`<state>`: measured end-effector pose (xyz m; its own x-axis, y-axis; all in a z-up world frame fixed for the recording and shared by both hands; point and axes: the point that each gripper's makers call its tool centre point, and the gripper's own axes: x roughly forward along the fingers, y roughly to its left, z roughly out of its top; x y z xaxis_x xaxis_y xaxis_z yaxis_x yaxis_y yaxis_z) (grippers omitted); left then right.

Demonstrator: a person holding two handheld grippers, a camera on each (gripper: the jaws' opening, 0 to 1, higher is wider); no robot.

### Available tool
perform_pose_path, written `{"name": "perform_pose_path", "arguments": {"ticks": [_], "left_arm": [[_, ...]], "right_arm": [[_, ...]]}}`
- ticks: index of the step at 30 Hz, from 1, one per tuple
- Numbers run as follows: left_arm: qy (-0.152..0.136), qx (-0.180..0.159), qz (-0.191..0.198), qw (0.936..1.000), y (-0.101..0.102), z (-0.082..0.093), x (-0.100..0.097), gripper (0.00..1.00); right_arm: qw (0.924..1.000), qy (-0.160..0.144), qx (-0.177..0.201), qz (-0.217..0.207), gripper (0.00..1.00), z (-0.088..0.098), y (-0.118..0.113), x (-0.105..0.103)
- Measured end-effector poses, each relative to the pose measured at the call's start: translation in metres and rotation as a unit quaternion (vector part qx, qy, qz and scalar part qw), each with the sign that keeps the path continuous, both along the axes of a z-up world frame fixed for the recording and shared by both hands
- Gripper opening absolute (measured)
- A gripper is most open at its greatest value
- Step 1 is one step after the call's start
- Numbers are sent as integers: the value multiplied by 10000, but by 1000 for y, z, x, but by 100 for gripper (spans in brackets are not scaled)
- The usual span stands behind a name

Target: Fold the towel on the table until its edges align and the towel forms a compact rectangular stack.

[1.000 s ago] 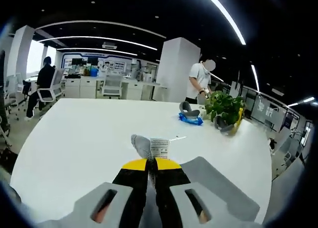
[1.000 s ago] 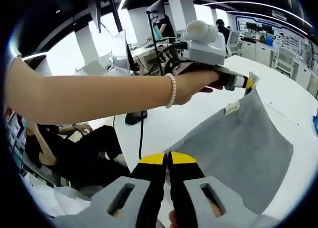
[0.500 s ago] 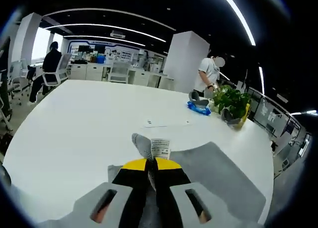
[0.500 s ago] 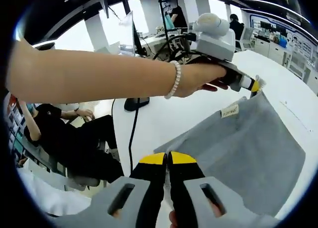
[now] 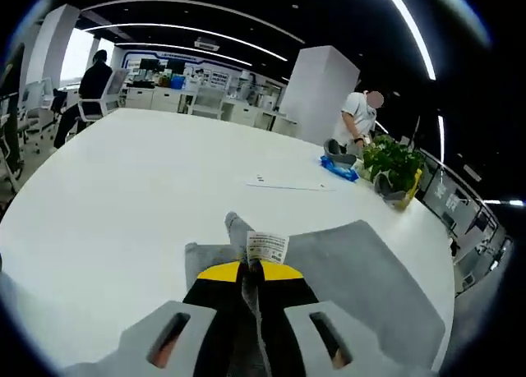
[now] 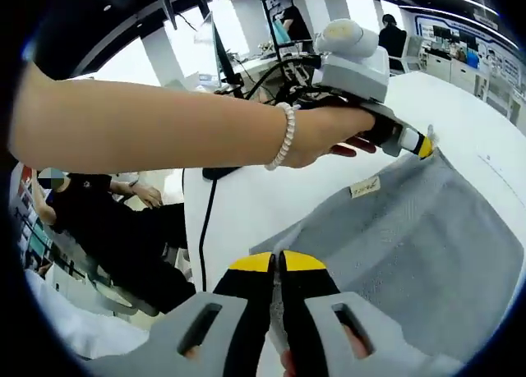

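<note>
No text is proving readable. A white care label (image 5: 267, 247) on the grey towel (image 5: 362, 270) is carrying print too small to make out.

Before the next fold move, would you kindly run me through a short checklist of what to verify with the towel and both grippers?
1. Left gripper shut on the towel corner, by the white label: ok.
2. Right gripper shut on the towel's near edge: ok.
3. Towel spread between the two grips without bunching, as seen in the right gripper view: ok.
4. Table ahead free for laying the fold; the plant and blue item sit far off: ok.
5. Edges aligned into a compact stack: not ok, the fold is not yet made.
6. Far edge of the towel lying flat: cannot tell.
</note>
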<state>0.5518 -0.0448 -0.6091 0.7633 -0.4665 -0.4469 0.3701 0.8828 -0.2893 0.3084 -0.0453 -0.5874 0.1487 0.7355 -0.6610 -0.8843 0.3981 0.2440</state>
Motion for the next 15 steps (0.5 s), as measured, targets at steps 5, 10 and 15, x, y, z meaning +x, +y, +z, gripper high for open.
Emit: {"name": "perform_pose_path", "arguments": {"ticks": [5,10,15], "left_arm": [[87,-48,81,9999,7,-3,-5,7],[67,-30,164,9998,12,1,-9,7],[-112,26,229,9997,15,12,-16,11]], "right_arm": [[9999,57,102,34,3,-1,2,-2],[9999,-18,130,110,7,-1,4,-3],[9998,-68,184,41,9,5,-5,3]]}}
